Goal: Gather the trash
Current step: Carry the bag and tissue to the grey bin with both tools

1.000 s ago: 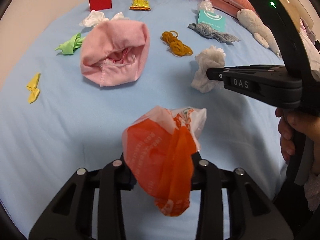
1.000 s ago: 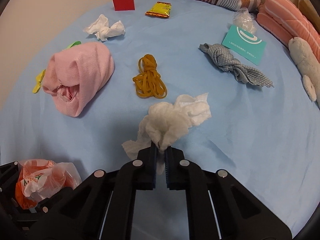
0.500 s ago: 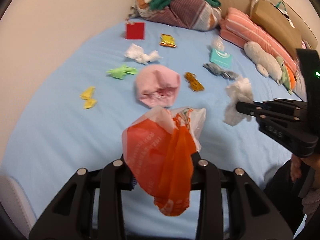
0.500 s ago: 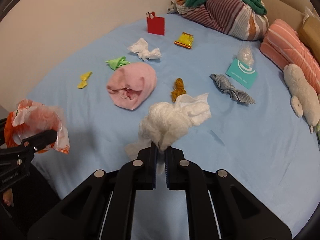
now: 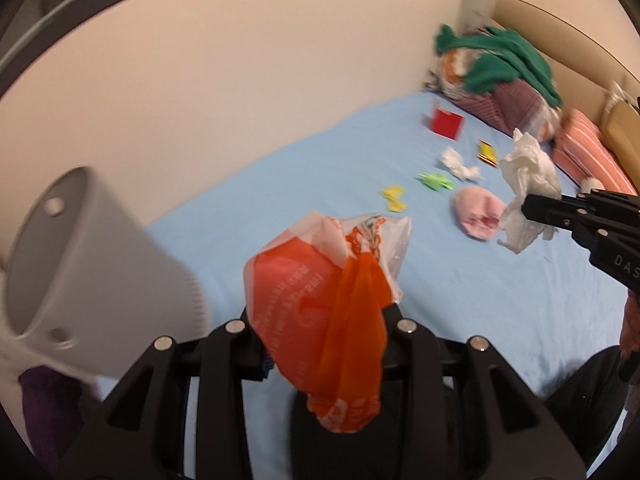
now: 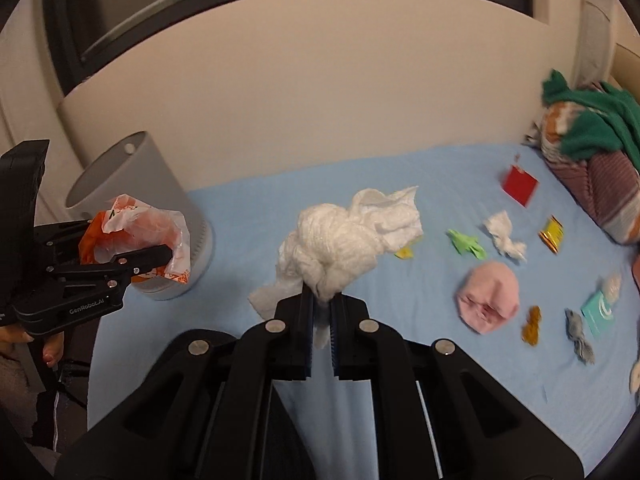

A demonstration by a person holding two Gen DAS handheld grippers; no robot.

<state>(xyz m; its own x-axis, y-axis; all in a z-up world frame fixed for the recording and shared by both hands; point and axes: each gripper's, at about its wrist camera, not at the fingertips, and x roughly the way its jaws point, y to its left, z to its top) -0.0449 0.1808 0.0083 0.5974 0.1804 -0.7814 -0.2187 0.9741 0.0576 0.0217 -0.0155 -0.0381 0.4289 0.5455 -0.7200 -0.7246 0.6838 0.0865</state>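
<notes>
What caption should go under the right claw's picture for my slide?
Right claw lifts a white tissue wad above the blue bed, while the left claw carries an orange plastic bag beside a grey bin.

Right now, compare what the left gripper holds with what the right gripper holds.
The left gripper is shut on an orange plastic bag, glossy, printed and partly see-through. The right gripper is shut on a white tissue wad, matte, plain and opaque. The bag hangs close to the grey bin; the wad hangs over the blue bed. Both are crumpled and lifted clear.
</notes>
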